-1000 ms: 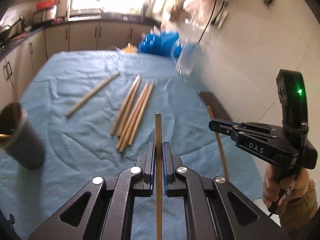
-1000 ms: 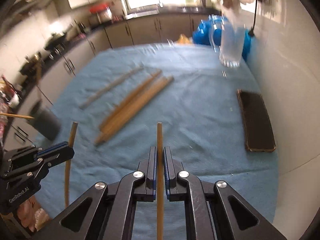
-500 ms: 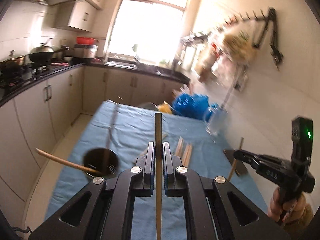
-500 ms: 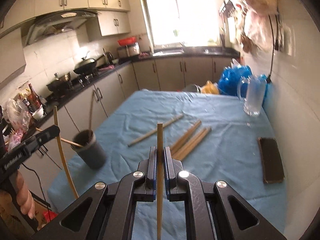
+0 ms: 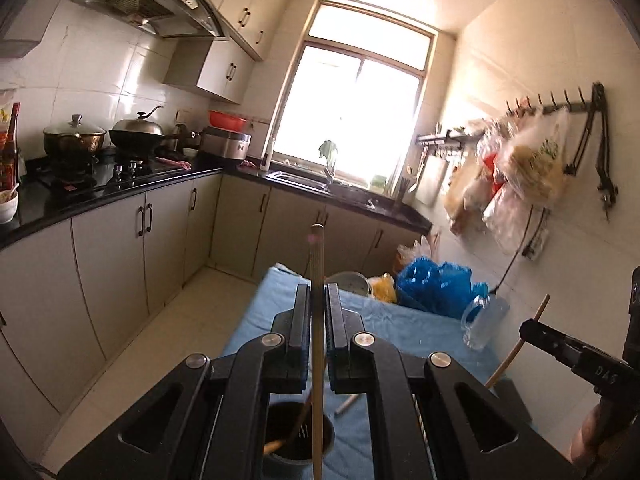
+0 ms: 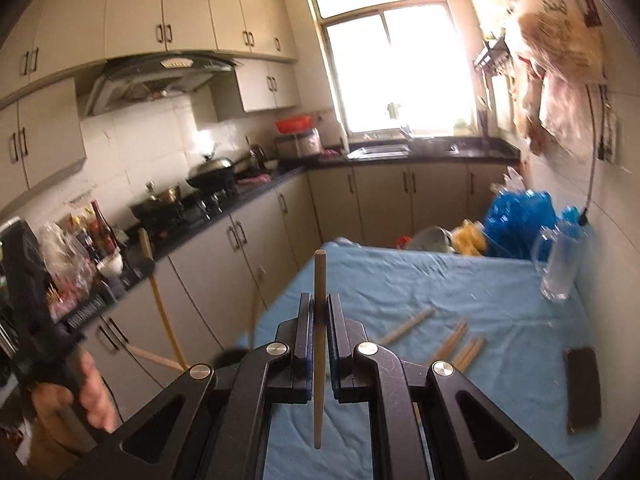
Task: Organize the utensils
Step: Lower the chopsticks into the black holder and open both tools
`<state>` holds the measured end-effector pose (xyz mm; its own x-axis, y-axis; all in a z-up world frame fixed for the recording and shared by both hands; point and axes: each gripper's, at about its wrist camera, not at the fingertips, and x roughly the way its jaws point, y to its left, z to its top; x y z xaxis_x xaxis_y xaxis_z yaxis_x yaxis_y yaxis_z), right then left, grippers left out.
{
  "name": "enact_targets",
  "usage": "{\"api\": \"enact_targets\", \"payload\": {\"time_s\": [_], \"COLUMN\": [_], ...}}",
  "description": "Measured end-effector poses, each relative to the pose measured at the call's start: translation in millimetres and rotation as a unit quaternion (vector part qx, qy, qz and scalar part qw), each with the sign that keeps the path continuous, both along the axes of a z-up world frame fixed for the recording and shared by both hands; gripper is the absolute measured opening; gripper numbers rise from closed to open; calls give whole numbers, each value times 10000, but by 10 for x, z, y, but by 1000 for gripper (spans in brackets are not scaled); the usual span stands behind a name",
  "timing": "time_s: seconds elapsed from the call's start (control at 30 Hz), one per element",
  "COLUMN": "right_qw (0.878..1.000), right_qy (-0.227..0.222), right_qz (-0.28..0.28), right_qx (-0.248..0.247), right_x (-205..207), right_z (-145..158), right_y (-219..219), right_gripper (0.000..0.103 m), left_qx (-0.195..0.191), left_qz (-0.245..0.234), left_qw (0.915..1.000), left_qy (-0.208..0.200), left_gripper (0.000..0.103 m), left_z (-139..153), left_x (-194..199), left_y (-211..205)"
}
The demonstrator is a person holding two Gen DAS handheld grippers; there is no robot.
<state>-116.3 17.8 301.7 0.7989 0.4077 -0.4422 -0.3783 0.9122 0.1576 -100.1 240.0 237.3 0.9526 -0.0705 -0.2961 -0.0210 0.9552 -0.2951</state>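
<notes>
My left gripper (image 5: 318,294) is shut on a wooden chopstick (image 5: 316,264) that stands upright between its blue pads. Directly below it sits a dark cup (image 5: 300,438) with other sticks leaning inside. My right gripper (image 6: 319,300) is shut on a second chopstick (image 6: 319,276), raised over the blue cloth (image 6: 400,280). Several loose chopsticks (image 6: 454,344) lie on the cloth ahead of it. In the right wrist view the left gripper (image 6: 142,266) shows at the left with its chopstick (image 6: 162,312), and the cup (image 6: 232,356) is mostly hidden. In the left wrist view the right gripper (image 5: 528,326) shows at the right edge.
A dark phone (image 6: 582,388) lies at the cloth's right side by the wall. A clear glass mug (image 6: 558,264) and a blue plastic bag (image 6: 516,216) stand at the far right. Kitchen cabinets (image 5: 120,248) line the left, with a floor gap beside the table.
Both grippers rose and tipped upward, so the views swung from the tabletop to the kitchen. The left gripper moved over the dark cup. Each still holds its chopstick.
</notes>
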Motion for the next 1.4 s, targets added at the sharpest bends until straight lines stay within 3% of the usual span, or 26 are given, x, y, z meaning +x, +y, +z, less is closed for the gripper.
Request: {"api": "enact_targets", "payload": {"time_s": [0.13, 0.33, 0.63, 0.73, 0.8, 0.87, 0.93, 1.0, 1.17, 1.27, 1.4], "right_qw": [9995, 9973, 9949, 9938, 9936, 9940, 9940, 9944, 9949, 9964, 9951], "right_qy": [-84, -137, 735, 936, 989, 970, 990, 964, 918, 815, 958], "right_qz": [201, 485, 685, 598, 538, 506, 465, 421, 380, 233, -205], "right_qx": [248, 531, -85, -68, -85, -99, -34, 98, 147, 89, -158], "right_x": [166, 390, 841, 950, 1022, 1068, 1087, 1068, 920, 795, 732], "right_z": [187, 256, -486, -663, -750, -790, -793, -772, -717, -728, -958], "right_y": [251, 632, 1148, 1102, 1064, 1032, 989, 914, 698, 465, 26], "right_gripper": [7, 7, 7, 8, 8, 12, 36, 48, 49, 58, 62], "left_qx": [-133, 85, -67, -78, -88, -56, 68, 143, 382, 476, 403], "left_qz": [85, 294, 279, 207, 151, 121, 21, -113, -465, -508, -714], "left_qw": [9997, 9994, 9985, 9986, 9991, 9996, 9998, 9997, 9981, 9974, 9961], "left_qy": [-167, -184, 472, 486, 397, 250, 171, 164, 133, 177, 317], "left_gripper": [6, 6, 6, 18, 36, 39, 41, 41, 42, 44, 48], "left_z": [117, 111, -299, -313, -294, -261, -229, -215, -250, -293, -350], "left_x": [101, 288, 584, 552, 499, 447, 407, 361, 116, -63, -182], "left_y": [154, 190, 186, 194, 188, 187, 159, 132, 44, -19, -198]}}
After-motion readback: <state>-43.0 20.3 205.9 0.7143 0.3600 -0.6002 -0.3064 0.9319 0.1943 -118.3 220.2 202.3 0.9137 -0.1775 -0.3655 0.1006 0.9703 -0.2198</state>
